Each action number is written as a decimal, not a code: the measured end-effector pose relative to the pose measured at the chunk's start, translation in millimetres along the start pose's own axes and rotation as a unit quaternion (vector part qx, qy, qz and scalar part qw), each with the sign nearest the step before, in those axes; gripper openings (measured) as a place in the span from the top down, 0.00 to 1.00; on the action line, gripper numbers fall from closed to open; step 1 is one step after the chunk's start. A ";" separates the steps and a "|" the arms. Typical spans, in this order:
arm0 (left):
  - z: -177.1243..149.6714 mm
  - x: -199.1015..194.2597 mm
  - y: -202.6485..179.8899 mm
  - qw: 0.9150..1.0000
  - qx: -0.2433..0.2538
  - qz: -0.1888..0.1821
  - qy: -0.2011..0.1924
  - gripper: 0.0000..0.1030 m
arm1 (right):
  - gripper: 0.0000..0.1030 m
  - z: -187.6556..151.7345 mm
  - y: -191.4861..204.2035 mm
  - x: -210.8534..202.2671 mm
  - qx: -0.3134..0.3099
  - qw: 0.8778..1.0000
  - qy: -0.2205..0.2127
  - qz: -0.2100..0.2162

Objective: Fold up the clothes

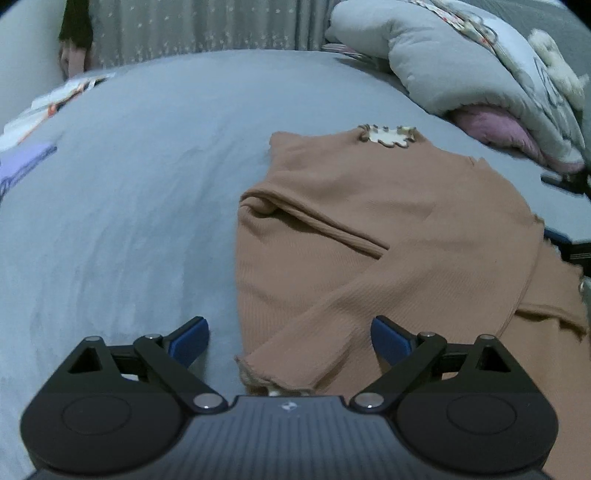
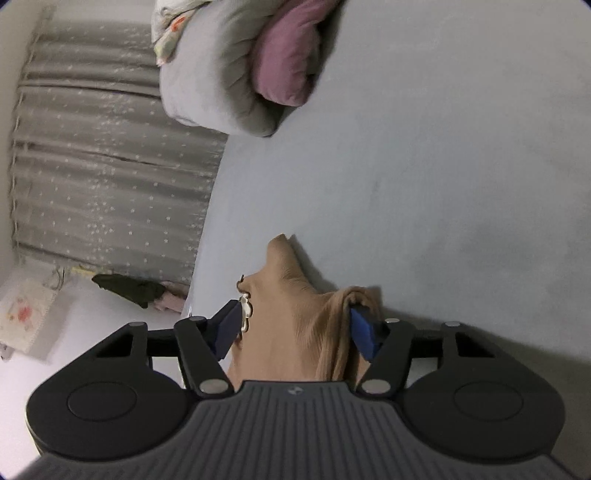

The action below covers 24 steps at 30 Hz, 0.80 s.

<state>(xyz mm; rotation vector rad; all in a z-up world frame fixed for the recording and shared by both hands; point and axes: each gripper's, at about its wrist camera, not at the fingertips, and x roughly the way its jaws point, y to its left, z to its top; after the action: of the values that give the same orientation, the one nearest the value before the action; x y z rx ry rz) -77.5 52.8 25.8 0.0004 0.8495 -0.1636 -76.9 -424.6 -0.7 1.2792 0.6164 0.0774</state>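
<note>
the brown top (image 1: 369,221) runs off the left wrist view's right edge, its lower hem hidden behind the left claw (image 1: 290,338). the right claw (image 2: 293,326) covers part of the top; pad contact unclear.

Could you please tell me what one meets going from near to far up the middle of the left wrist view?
Left gripper, open → cuff of the folded-in sleeve → brown top → its cream collar trim → bare grey bedsheet → grey starred curtain.
</note>
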 end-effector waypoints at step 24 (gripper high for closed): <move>14.5 -7.0 7.4 0.996 0.065 0.043 -0.031 0.07 | 0.28 -83.9 114.0 14.0 -0.478 0.868 0.048 -0.124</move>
<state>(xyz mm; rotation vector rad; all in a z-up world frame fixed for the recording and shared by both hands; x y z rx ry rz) -70.1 60.1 40.1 0.1538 0.7742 -0.1375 -72.9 -311.1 84.9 0.2270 0.6923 0.2047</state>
